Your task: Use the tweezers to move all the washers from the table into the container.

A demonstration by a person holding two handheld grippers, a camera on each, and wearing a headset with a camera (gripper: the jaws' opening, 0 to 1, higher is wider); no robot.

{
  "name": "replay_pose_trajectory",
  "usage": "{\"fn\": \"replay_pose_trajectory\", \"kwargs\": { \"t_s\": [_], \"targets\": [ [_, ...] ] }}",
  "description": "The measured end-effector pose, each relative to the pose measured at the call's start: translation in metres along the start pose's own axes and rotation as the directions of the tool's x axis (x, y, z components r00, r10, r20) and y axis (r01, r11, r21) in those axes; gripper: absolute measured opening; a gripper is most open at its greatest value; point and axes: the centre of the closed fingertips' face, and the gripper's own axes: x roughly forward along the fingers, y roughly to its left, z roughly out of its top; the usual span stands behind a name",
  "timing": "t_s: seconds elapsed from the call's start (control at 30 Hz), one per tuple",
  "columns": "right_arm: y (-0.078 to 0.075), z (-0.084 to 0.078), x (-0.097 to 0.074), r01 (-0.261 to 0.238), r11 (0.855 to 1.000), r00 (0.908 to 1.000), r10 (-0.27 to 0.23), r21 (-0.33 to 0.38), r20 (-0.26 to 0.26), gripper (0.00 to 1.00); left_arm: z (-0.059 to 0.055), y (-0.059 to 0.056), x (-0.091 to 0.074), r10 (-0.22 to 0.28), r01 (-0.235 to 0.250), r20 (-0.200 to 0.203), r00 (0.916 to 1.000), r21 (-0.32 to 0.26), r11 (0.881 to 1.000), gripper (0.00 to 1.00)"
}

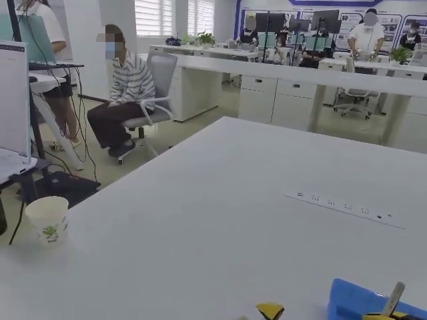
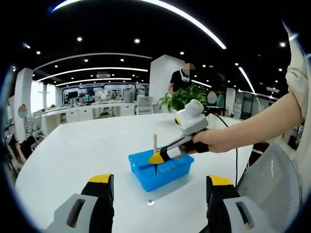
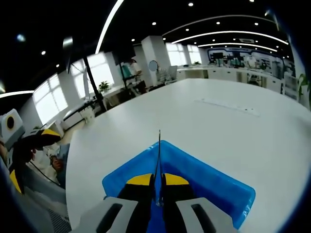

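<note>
Left gripper view gives me the best read. The white table [image 2: 73, 155] runs wide and mostly bare, and the blue container [image 2: 146, 182] stands near its edge closest to me. My left tool [image 2: 160, 179] is released, its jaws wide apart with nothing between them. The right tool [image 2: 157, 158], carried in a hand [image 2: 214, 141], is clenched on the tweezers [image 2: 155, 143]. They hang nearly upright with their tips down inside the container. I cannot tell whether the tips carry anything.

One washer [image 2: 150, 202] lies flat on the table just outside the container's wall, between it and the near edge.

As I judge it, that washer is the next pick. I would lift the tweezers clear of the wall before moving across, then come down steeply on the washer. A flat ring on a smooth top will likely skate, so I would catch its rim with one tip through the hole. The free left tool could steady the container.

The head view shows a paper cup [image 1: 47, 219] with a green print by the left edge. A power strip [image 1: 343, 208] is set into the top. I can read no writing on either.
</note>
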Motion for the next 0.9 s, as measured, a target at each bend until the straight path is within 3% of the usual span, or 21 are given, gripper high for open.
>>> {"fn": "replay_pose_trajectory", "kwargs": {
  "t_s": [0.5,0.9],
  "targets": [
    [0.013,0.032,-0.022,-0.003,1.000,0.9934,0.004,-0.015,0.115,0.04,-0.001,-0.001,0.001,-0.004,0.004,-0.010,0.9999,-0.001,1.000,0.79],
    [0.048,0.048,-0.030,-0.075,0.996,0.9786,0.082,-0.039,0.189,0.04,-0.003,-0.001,0.001,-0.007,0.007,-0.016,0.9999,0.002,1.000,0.78]
  ]
}}
